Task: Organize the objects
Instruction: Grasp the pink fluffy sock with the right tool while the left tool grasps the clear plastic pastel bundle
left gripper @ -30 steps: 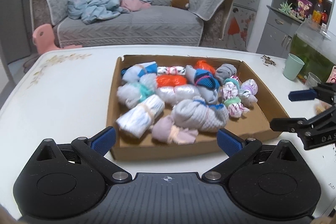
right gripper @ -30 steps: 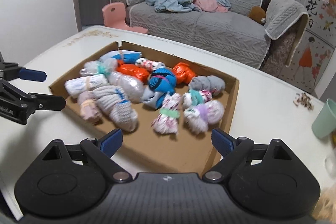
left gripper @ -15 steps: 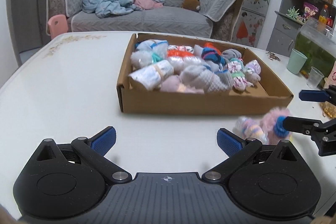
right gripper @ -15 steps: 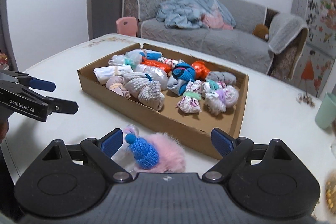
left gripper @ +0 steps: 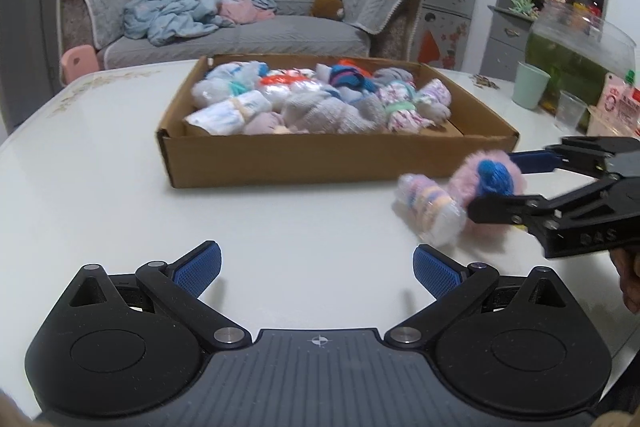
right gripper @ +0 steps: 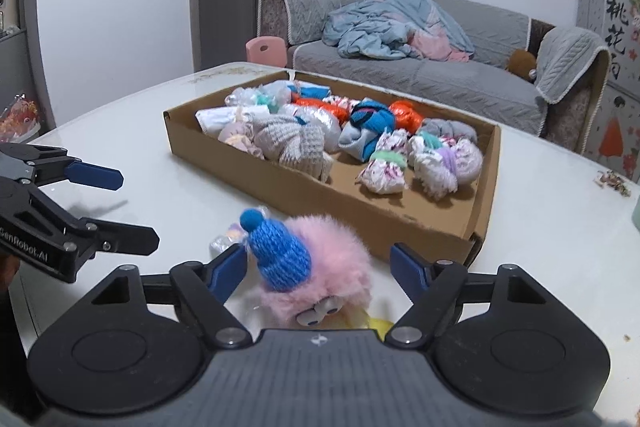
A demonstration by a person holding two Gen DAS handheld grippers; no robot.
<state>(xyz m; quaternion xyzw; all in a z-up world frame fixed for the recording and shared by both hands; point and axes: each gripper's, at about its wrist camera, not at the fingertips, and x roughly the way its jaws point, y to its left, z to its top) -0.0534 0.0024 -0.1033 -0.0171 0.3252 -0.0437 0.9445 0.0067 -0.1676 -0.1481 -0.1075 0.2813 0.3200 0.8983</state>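
A: State the position of the task item, referenced to the cardboard box (right gripper: pixel 420 223).

B: One pink fluffy toy (right gripper: pixel 328 267) with one blue knit hat (right gripper: pixel 280 253) and two googly eyes lies on the white table (left gripper: pixel 120 187), just outside the near wall of the box. One plastic-wrapped pastel bundle (left gripper: pixel 428 205) lies touching the toy, also outside the box.

A: Condition of the right gripper (right gripper: pixel 316 267)?

B: Its jaws have just been closing and now stand at a medium gap, with the toy between them. The left pad is at the hat's edge; the right pad stands clear of the fur. It is not gripping the toy yet.

A: Condition of the left gripper (left gripper: pixel 316 269)?

B: Jaws wide, nothing between them. It hangs over bare table on the near side of the box, well apart from the toy.

A: Contents of the box?

B: Rolled cloth bundles, packed toward the far and left parts. Two orange bundles, one blue-and-pink bundle, one large grey knit bundle (right gripper: pixel 296 143), and two floral bundles with green bands can be counted. The total cannot be told, because the bundles overlap.

A: Other items, relative to the box?

B: One green cup (left gripper: pixel 531 85) and one clear cup (left gripper: pixel 570 109) stand to its right. One grey sofa (left gripper: pixel 240 23) stands beyond it.
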